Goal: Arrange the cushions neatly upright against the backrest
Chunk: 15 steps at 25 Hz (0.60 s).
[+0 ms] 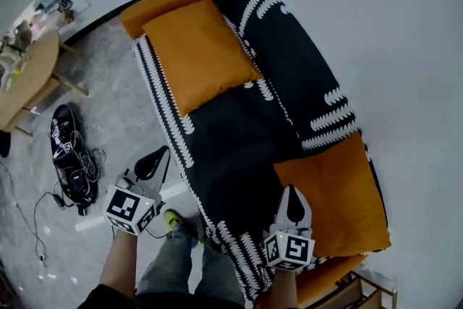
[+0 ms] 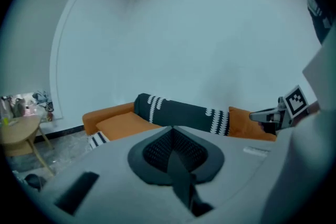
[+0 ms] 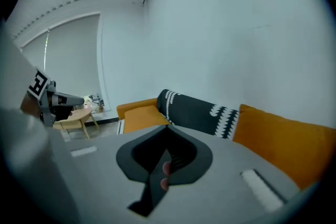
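Head view: left gripper (image 1: 154, 160) and right gripper (image 1: 293, 205) were held low at the front edge of the sofa (image 1: 224, 148). Both jaw pairs were closed tight with nothing between them, as confirmed in both gripper views. Left gripper was held over the floor (image 1: 116, 119), right gripper over the seat. Near cushion (image 1: 336, 195) was seen just beyond the right gripper, leaned on the backrest (image 1: 289, 61). Far cushion (image 1: 199, 54) was laid flat on the seat, touching the far armrest (image 1: 170, 0), one edge at the backrest. Table (image 1: 25, 79) was seen far left, well apart.
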### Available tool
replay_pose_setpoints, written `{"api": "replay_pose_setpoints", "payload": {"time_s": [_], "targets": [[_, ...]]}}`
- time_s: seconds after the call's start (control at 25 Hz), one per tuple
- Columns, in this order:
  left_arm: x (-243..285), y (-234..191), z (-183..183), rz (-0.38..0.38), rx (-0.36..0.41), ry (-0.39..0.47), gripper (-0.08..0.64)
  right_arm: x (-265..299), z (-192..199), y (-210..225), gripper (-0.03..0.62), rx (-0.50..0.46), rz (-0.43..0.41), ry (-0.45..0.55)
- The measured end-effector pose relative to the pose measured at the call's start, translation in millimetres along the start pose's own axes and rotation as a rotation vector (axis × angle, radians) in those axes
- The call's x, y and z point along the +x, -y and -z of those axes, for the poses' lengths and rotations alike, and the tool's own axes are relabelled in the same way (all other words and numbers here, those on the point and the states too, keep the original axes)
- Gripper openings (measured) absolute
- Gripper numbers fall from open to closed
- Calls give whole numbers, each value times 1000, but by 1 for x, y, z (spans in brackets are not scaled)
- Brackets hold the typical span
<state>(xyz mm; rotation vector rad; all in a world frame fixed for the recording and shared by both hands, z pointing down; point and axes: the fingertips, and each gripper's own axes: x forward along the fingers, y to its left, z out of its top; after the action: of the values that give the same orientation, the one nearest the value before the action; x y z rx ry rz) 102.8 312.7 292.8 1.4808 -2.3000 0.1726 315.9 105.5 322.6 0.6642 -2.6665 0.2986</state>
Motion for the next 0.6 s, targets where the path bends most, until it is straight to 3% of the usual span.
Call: {"api": "replay_pose_setpoints", "payload": {"time_s": [0.28,0.6], "targets": [[-122,-97,-14,-190,-116,100,1,17,-40,-155,12,-97,-251,-9],[-251,-171,-14,-347,-160,142,0,4,-68,-309,12,-186,-429,-7]]}}
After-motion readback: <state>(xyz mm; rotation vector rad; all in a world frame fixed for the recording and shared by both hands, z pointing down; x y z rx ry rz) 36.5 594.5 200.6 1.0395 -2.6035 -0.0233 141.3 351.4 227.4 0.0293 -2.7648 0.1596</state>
